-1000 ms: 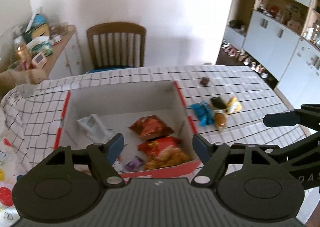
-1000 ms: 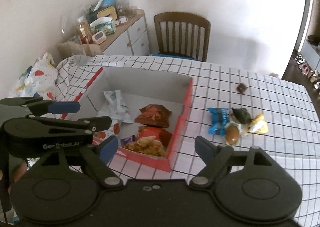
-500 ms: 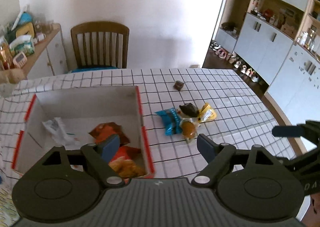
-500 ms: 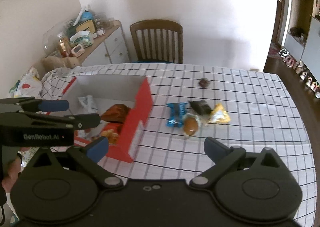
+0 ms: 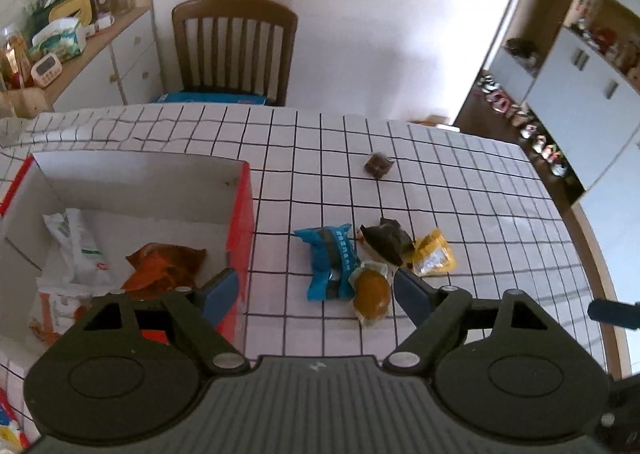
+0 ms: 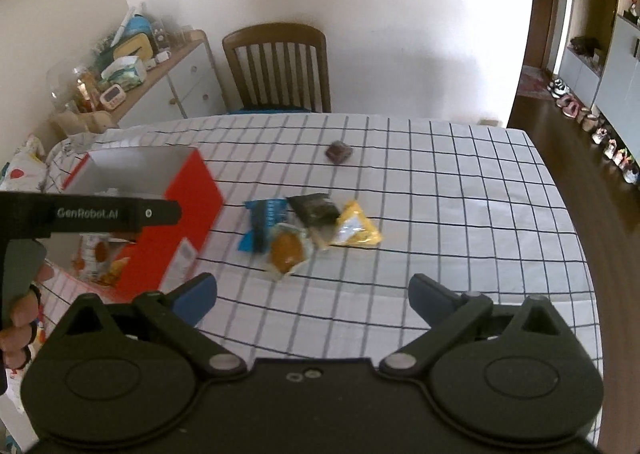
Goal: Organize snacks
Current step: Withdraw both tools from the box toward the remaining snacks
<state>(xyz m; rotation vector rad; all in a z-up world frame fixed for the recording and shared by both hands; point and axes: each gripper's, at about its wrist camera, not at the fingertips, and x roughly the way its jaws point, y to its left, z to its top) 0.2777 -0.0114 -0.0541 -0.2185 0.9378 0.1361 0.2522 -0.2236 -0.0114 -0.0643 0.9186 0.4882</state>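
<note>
A red box with a white inside [image 5: 240,214] stands at the table's left and holds an orange bag [image 5: 164,266] and a white packet [image 5: 76,242]. To its right a blue packet [image 5: 330,262], a wrapped brown bun [image 5: 372,292], a dark packet [image 5: 388,240] and a yellow packet [image 5: 434,258] lie in a cluster. A small brown piece [image 5: 378,165] lies farther back. My left gripper [image 5: 316,290] hangs open above the blue packet and bun, holding nothing. My right gripper [image 6: 312,290] stands wide open over bare cloth, nearer than the bun [image 6: 286,248].
The checked tablecloth [image 6: 460,214] covers the table. A wooden chair [image 5: 234,50] stands at the far side, and a cluttered sideboard [image 5: 80,38] at the back left. White cabinets [image 5: 580,86] and shoes line the right. A hand [image 6: 20,314] holds the left gripper.
Both views have swung right, from over the box to the loose snacks beside it. Both grippers' jaws stand wider than a second ago.
</note>
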